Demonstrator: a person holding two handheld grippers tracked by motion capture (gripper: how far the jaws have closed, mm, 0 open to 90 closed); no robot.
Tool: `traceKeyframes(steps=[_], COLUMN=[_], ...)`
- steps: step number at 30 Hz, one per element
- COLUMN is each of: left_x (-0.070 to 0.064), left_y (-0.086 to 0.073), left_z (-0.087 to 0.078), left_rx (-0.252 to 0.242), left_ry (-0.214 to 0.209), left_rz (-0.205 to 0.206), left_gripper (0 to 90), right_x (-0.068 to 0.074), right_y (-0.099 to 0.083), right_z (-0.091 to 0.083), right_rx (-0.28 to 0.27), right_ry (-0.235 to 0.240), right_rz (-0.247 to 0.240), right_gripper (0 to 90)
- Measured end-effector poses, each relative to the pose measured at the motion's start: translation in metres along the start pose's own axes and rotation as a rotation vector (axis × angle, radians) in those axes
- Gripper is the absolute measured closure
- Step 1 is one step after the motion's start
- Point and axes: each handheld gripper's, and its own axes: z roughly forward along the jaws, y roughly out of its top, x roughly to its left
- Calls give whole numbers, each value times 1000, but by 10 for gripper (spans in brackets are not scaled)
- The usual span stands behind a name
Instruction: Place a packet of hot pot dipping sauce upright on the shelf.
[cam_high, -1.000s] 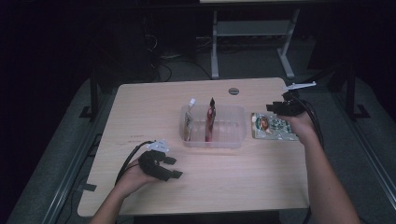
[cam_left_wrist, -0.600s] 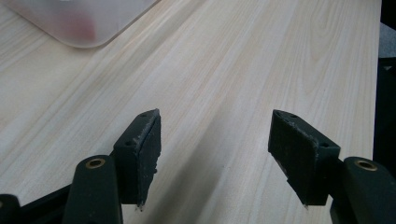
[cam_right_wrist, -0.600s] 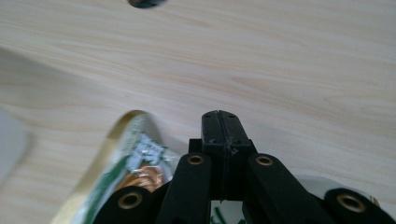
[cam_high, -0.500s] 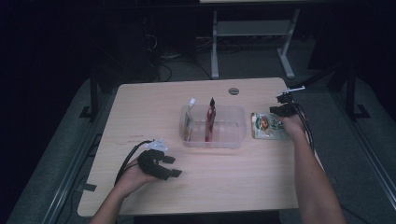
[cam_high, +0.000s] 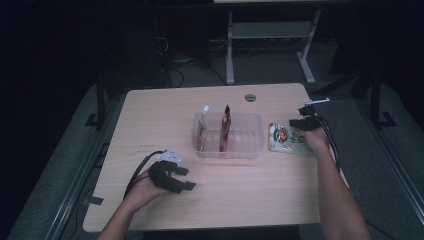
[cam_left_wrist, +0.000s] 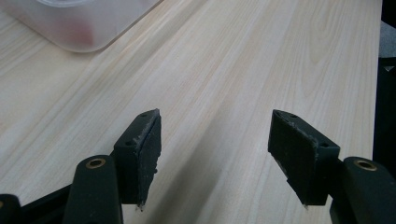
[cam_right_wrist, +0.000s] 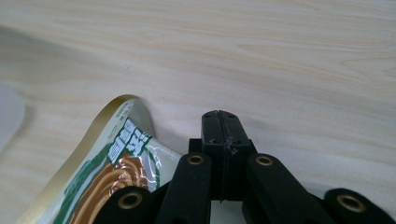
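Observation:
A clear plastic tub (cam_high: 252, 131) stands mid-table and holds a white spouted pouch (cam_high: 201, 131) and a dark red pouch (cam_high: 225, 130), both upright. A green, white and brown snack packet (cam_high: 286, 138) (cam_right_wrist: 100, 179) lies flat just right of the tub. My right gripper (cam_high: 303, 121) (cam_right_wrist: 221, 122) is at the packet's far right corner, low over the wood. Its jaws are pressed together, with the packet's edge passing beside and under its left link. My left gripper (cam_high: 186, 179) (cam_left_wrist: 215, 140) rests open near the table's front left, with bare wood between its pads (cam_left_wrist: 148, 142).
A corner of the tub (cam_left_wrist: 88, 23) shows at the far left of the left gripper view. A round cable hole (cam_high: 250, 97) sits at the table's back edge. White desk legs (cam_high: 230, 55) stand on the dark floor beyond. The table's right edge is close to my right hand.
My right gripper moved right and slightly down, from over the packet to its far right corner. The left hand and gripper stayed put.

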Motion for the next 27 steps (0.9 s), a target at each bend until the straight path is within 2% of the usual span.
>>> traceKeyframes(steps=[4, 11, 16, 18, 19, 20, 22, 27], left_x=[-2, -4, -4, -4, -5, -4, -4, -3], left_y=[2, 3, 3, 3, 3, 3, 3, 2], left_z=[0, -1, -1, -1, -1, -1, 0, -1], left_rx=[-5, -4, -4, -5, -5, -2, -4, -5], left_ry=[-3, -3, -4, -3, -4, -4, -4, -10], left_rz=[1, 7, 11, 12, 11, 14, 16, 9], left_gripper=[344, 345, 344, 344, 344, 344, 344, 344], right_x=[5, 23, 30, 32, 34, 33, 27, 24], right_y=[-6, -11, -16, -18, -19, -18, -15, -11], right_z=[-6, -21, -29, -28, -29, -28, -28, -17], right_rx=[4, 19, 47, 48, 51, 26, -2, 37], right_ry=[24, 51, 72, 64, 62, 49, 47, 36], right_rz=[-32, -107, -129, -161, -153, -157, -123, -114], right_gripper=[900, 900, 900, 900, 900, 900, 900, 900])
